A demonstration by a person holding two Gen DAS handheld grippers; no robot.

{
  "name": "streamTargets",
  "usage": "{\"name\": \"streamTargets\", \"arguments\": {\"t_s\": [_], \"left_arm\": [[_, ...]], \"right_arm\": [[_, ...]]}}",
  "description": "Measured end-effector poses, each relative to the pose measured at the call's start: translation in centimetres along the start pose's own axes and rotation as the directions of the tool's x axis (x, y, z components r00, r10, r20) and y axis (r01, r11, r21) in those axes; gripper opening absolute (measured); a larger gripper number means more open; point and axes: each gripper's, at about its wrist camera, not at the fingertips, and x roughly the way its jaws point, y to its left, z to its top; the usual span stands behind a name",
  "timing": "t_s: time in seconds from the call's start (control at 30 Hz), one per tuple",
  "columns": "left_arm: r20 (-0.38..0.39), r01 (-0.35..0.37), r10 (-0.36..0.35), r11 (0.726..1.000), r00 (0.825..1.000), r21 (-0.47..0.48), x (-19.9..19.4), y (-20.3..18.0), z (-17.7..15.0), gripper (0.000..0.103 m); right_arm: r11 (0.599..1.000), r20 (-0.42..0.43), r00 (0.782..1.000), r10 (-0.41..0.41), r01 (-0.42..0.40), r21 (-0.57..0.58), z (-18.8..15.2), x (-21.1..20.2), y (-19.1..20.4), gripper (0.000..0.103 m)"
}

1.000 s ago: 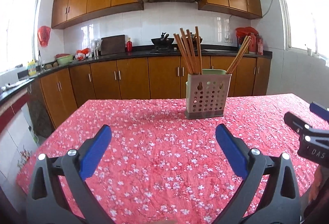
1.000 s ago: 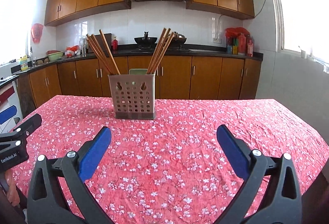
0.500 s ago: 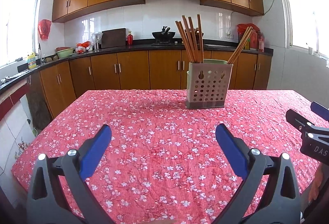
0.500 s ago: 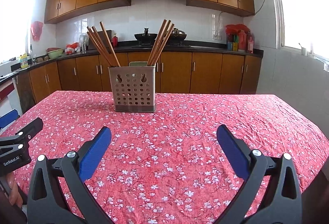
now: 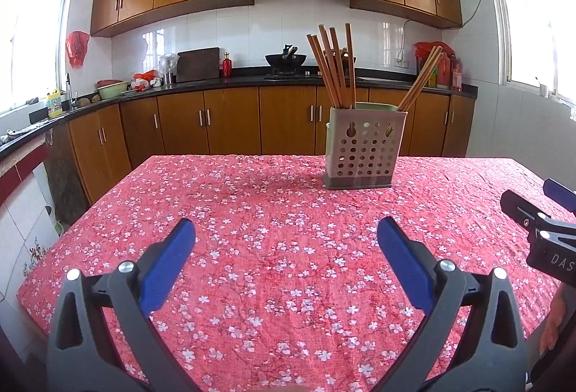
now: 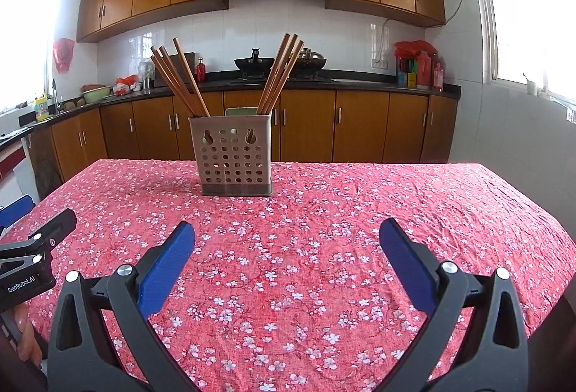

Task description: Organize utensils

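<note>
1. Against the pictures from a second ago, both wrist views have tilted upward and pulled back a little: the utensil caddy (image 5: pixel 363 151) now sits higher in the left view and looks farther off, with more of the red floral desk (image 5: pixel 273 248) between it and the camera.
2. The left hand-held gripper (image 5: pixel 286 235) has its blue fingers wide apart, holding nothing. The right hand-held gripper (image 6: pixel 287 236) is likewise spread, with only cloth between its fingers.
3. The caddy stands upright toward the desk's far edge, at about 1 o'clock from the left hand-held gripper and 11 o'clock from the right one.
4. Two bundles of chopsticks stand in it: a left bundle (image 6: pixel 178 82) leaning to 11 o'clock and a right bundle (image 6: pixel 282 75) leaning to 1 o'clock, in separate ends of the caddy.
5. No loose utensil shows on the cloth in either view.
6. My reading: both hands backing away empty, with every chopstick already sorted into the caddy, suggests the organizing is finished or nearly so, not that a new pick is starting.
</note>
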Motion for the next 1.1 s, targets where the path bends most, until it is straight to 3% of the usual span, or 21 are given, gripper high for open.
{"name": "streamTargets", "arguments": {"t_s": [1.1], "left_arm": [[-0.004, 0.01, -0.01, 1.0, 1.0, 0.009, 0.3, -0.5, -0.01, 0.099]], "right_arm": [[1.0, -0.002, 1.0, 0.001, -0.001, 0.004, 0.06, -0.04, -0.22, 0.101]]}}
